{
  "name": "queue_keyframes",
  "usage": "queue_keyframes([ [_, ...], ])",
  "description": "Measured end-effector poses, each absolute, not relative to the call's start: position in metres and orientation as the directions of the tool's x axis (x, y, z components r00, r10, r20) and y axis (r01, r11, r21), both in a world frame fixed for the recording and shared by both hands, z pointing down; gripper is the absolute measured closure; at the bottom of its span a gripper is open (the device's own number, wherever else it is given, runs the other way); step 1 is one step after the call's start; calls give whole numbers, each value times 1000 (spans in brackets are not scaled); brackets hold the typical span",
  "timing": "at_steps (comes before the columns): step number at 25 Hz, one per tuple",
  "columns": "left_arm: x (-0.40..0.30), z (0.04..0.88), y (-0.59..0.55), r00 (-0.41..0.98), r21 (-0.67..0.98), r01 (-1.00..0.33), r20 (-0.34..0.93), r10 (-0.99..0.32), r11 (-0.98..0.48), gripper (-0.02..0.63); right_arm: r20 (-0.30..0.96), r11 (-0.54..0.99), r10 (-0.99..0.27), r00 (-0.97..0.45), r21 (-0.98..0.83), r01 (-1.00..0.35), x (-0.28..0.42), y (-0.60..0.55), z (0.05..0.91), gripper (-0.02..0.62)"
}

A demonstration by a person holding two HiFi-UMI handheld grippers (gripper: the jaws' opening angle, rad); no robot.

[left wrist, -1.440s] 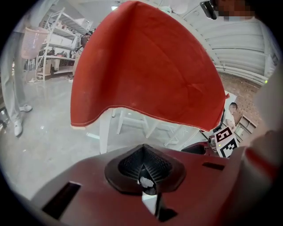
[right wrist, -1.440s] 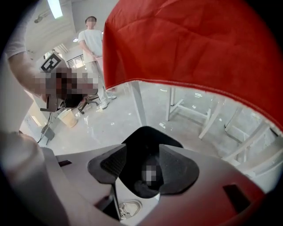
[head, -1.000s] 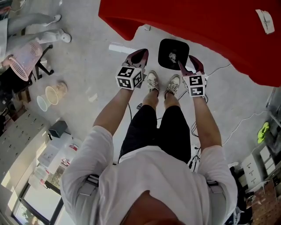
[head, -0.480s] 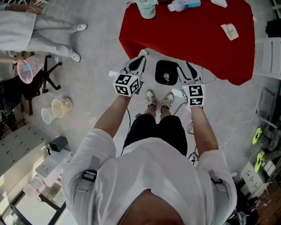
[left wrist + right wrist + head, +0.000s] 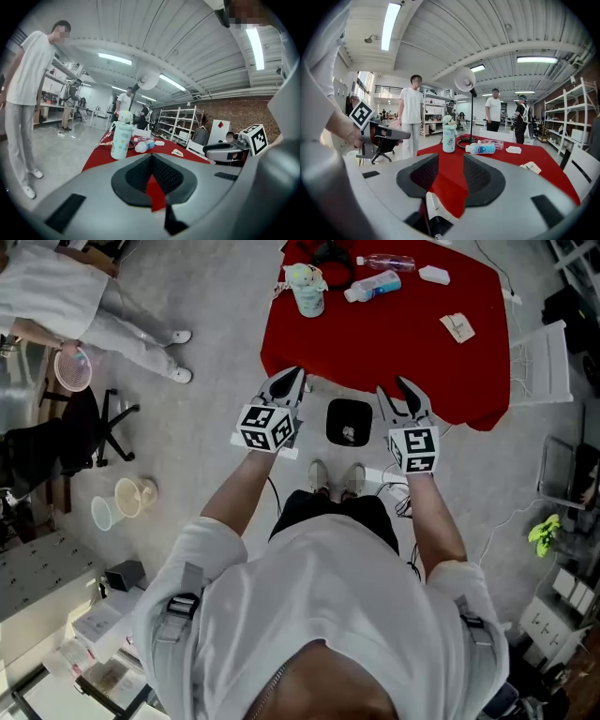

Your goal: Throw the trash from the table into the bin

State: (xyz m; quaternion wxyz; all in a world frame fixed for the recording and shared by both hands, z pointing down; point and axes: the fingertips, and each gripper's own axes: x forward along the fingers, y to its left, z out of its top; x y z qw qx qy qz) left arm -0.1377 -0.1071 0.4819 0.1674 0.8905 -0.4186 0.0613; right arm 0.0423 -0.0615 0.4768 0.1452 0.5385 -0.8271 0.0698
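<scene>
The red table (image 5: 394,343) carries a mint bottle with a toy top (image 5: 307,292), a white plastic bottle lying down (image 5: 375,285), a clear bottle (image 5: 384,262), a white tissue (image 5: 433,276) and a crumpled paper scrap (image 5: 457,327). A black bin (image 5: 349,422) stands on the floor at the table's near edge, with some trash inside. My left gripper (image 5: 285,382) is left of the bin, shut and empty (image 5: 151,161). My right gripper (image 5: 403,395) is right of the bin; its jaws are closing with nothing between them (image 5: 451,176). Both point at the table.
People stand beyond the table, and one in white is at the left (image 5: 66,296). An office chair (image 5: 89,427) is to the left, a white chair (image 5: 539,362) at the table's right. Cables cross the floor. Plastic cups (image 5: 122,498) lie at lower left.
Both grippers have risen from near the floor to beside the table's edge. The view has drawn back, and the table top with its objects has come into sight.
</scene>
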Motion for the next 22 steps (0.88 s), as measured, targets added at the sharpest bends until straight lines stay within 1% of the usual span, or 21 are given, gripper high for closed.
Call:
queue_keyframes([
  [5,-134,450,-112,655,226,-754,196,-730,-616,597,268,400,-890,-370,66,-914,42,-59,448,426],
  [9,-134,439,-113,663,217,-747,179,-727,-629,597,245,391,-899,-363,77,-917,40,-56,435,426],
  [22,-131,419,-121,711,209,-702,146,-688,-681,597,240,350,-917,-317,107,-931,43,-57,424,426],
])
